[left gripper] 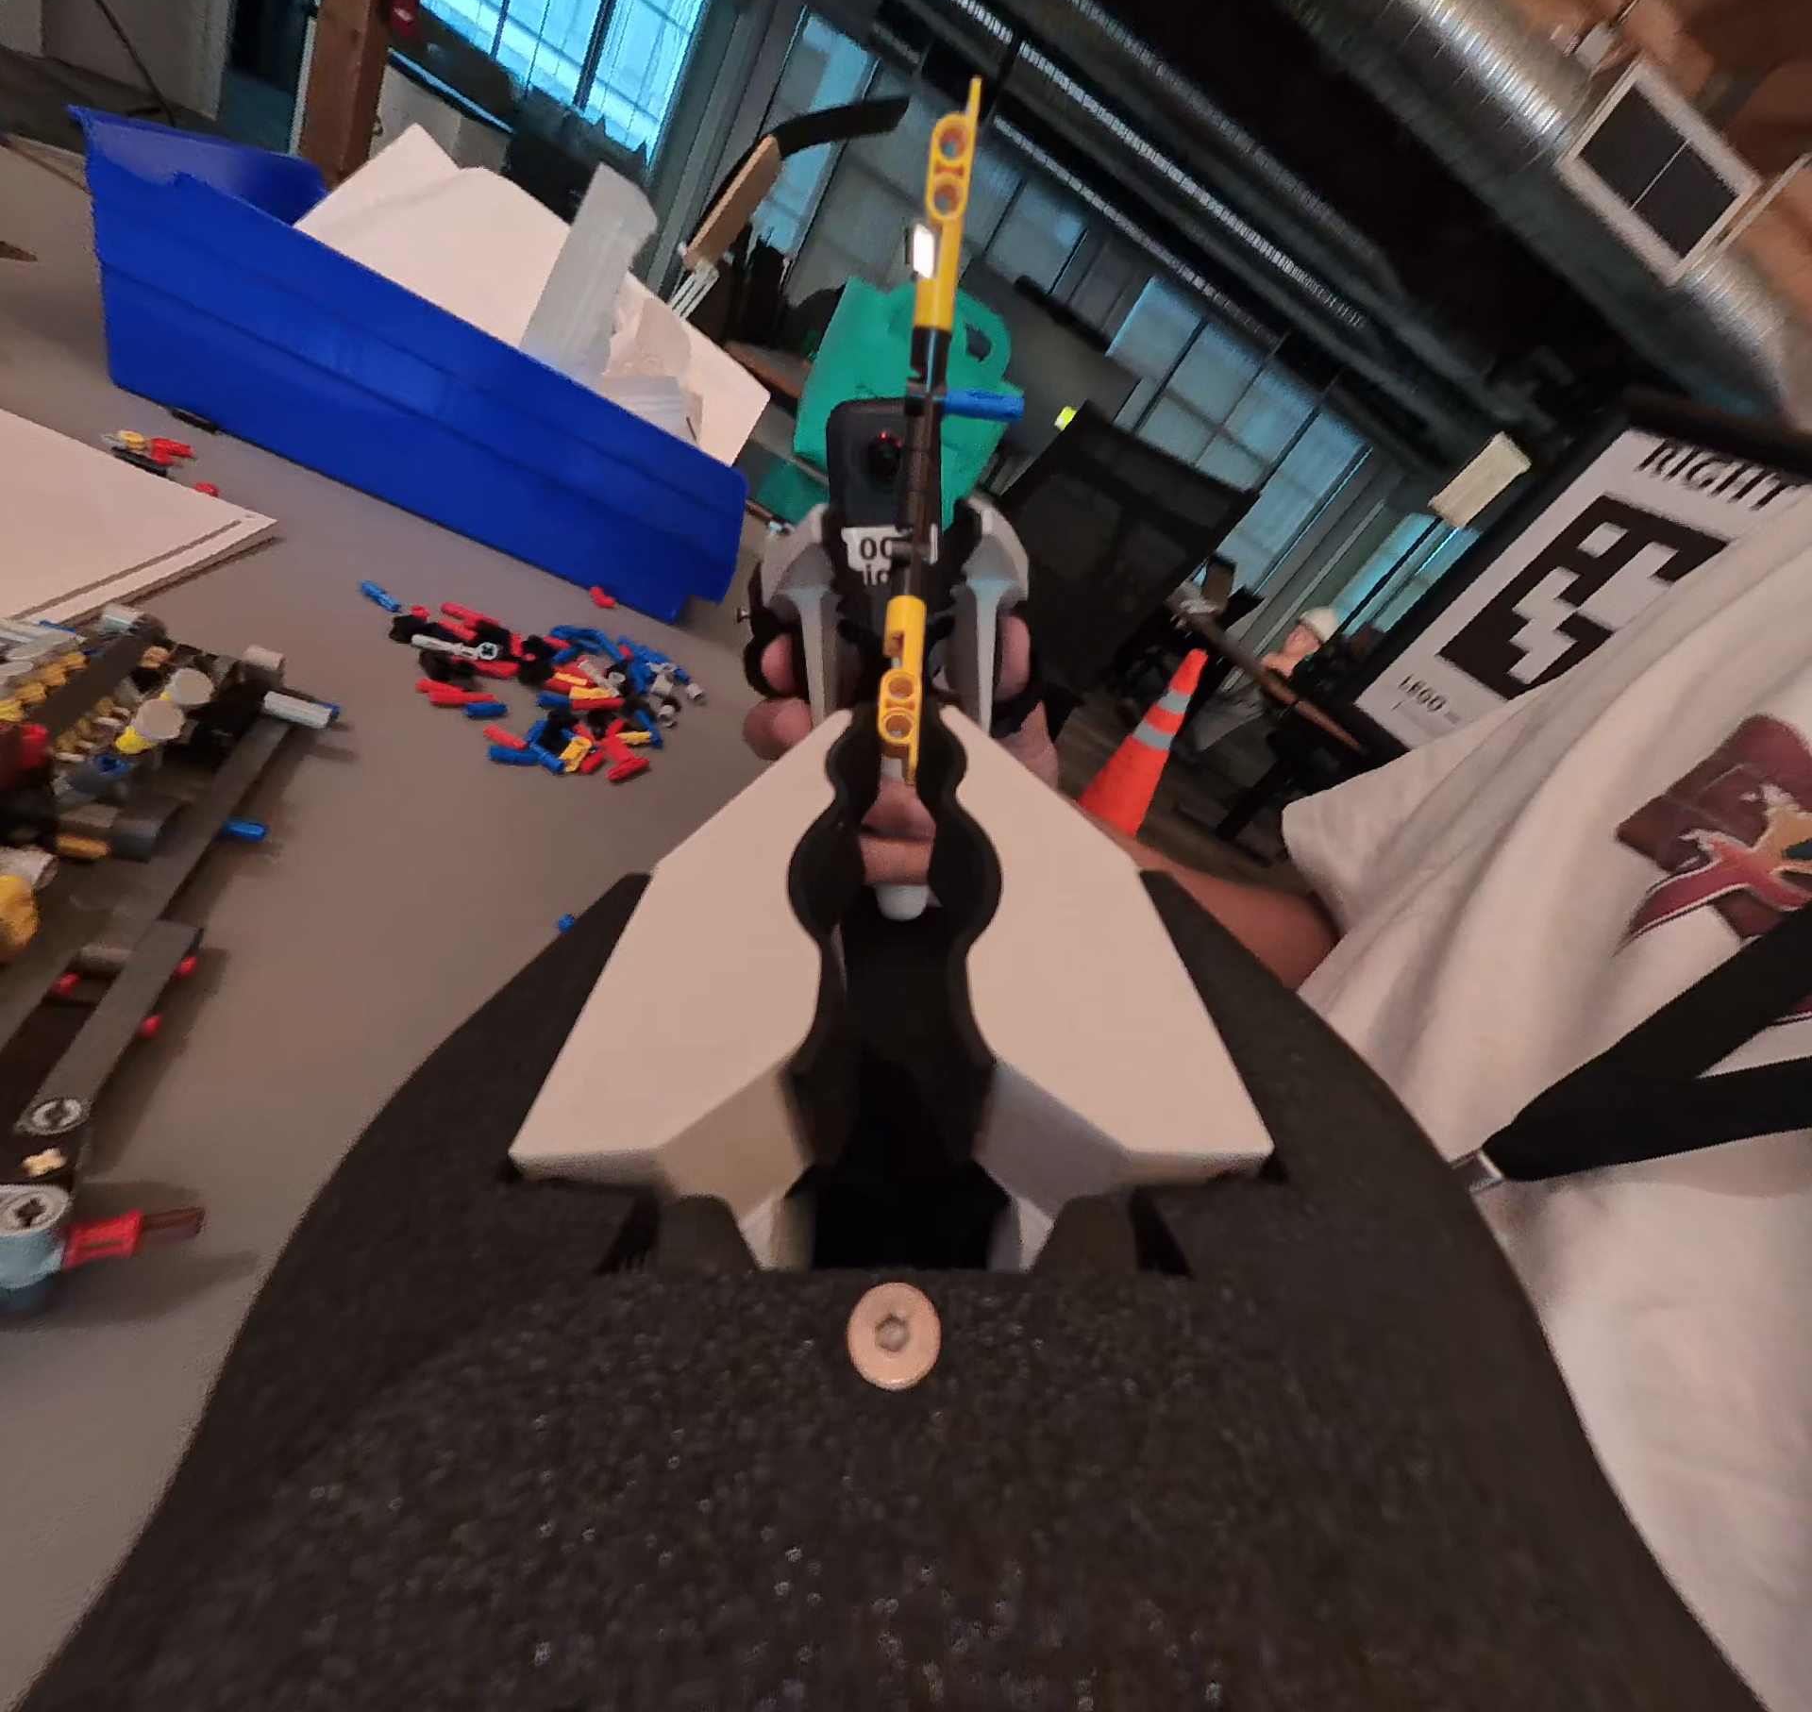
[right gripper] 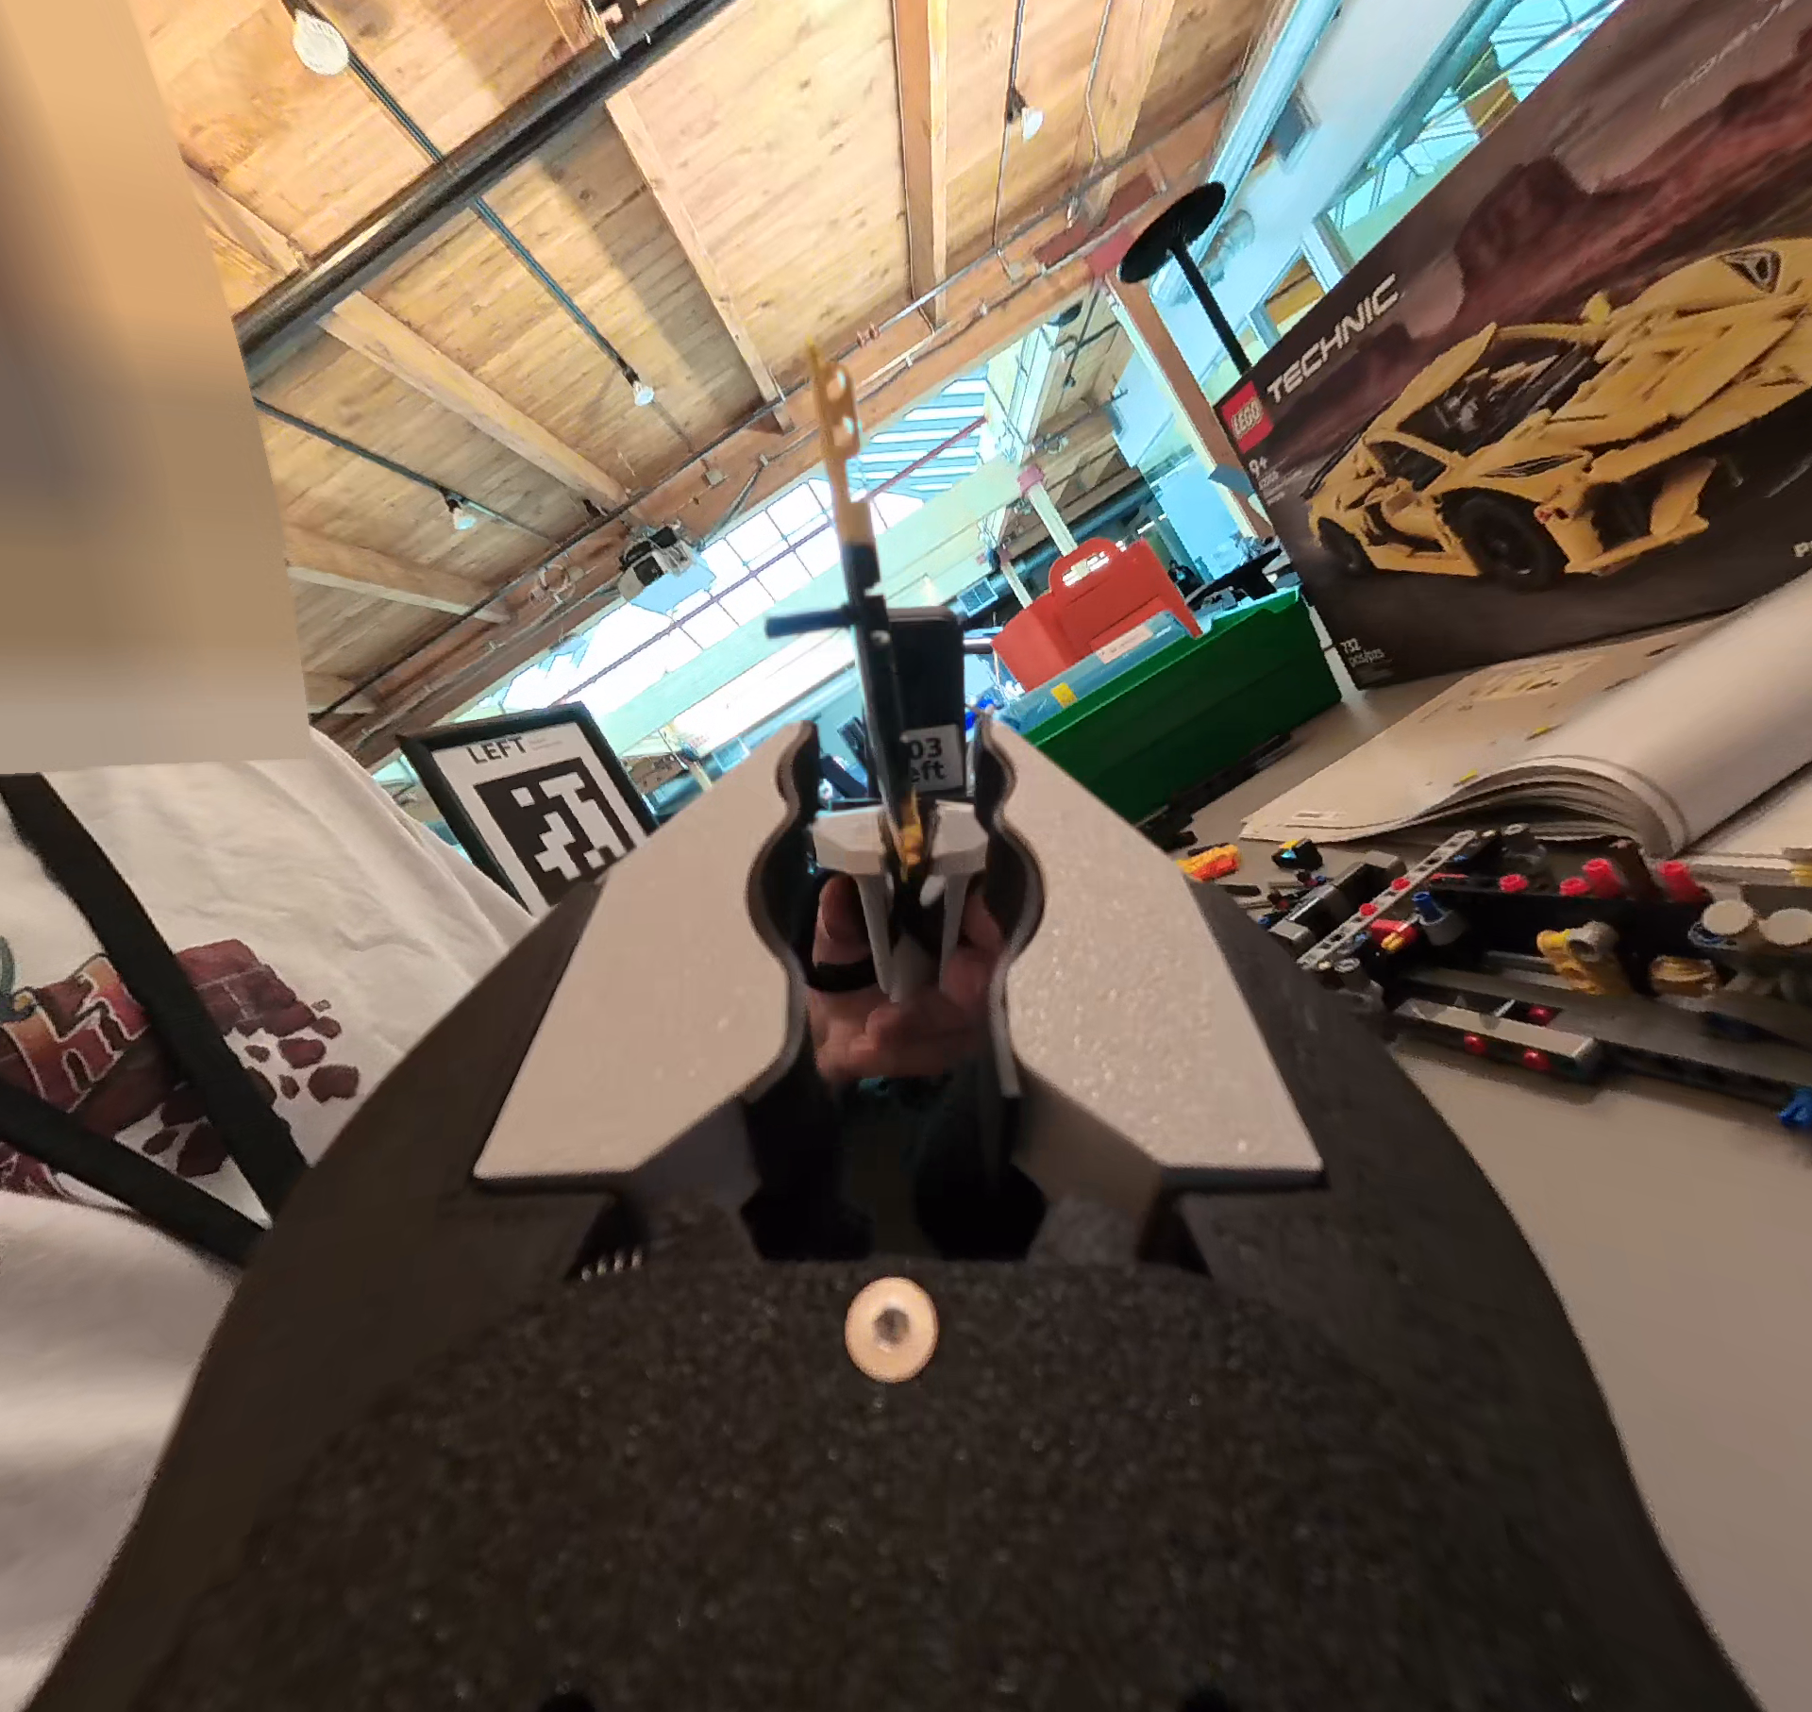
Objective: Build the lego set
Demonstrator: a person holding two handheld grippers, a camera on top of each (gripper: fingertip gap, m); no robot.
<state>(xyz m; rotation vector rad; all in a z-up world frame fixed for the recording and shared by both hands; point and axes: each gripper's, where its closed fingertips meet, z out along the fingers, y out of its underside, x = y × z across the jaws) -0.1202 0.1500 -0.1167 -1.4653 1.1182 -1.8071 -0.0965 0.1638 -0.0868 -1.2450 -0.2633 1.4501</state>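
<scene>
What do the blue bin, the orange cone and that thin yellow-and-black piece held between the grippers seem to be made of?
Blue bin: looks like rigid moulded plastic, smooth with a slight sheen and stepped ribs along its side.
Orange cone: probably soft plastic or rubber, matte orange with a grey band that may be reflective.
Yellow-and-black piece: hard glossy plastic, judging by its crisp round holes and bright highlight.

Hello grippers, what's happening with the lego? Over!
Left gripper shut on thin black-and-yellow lego rod. Right gripper facing it, open around the rod. Nothing between them.

blue bin (left gripper: pixel 392 390), orange traffic cone (left gripper: pixel 1147 753), green crate (right gripper: pixel 1186 694)
</scene>
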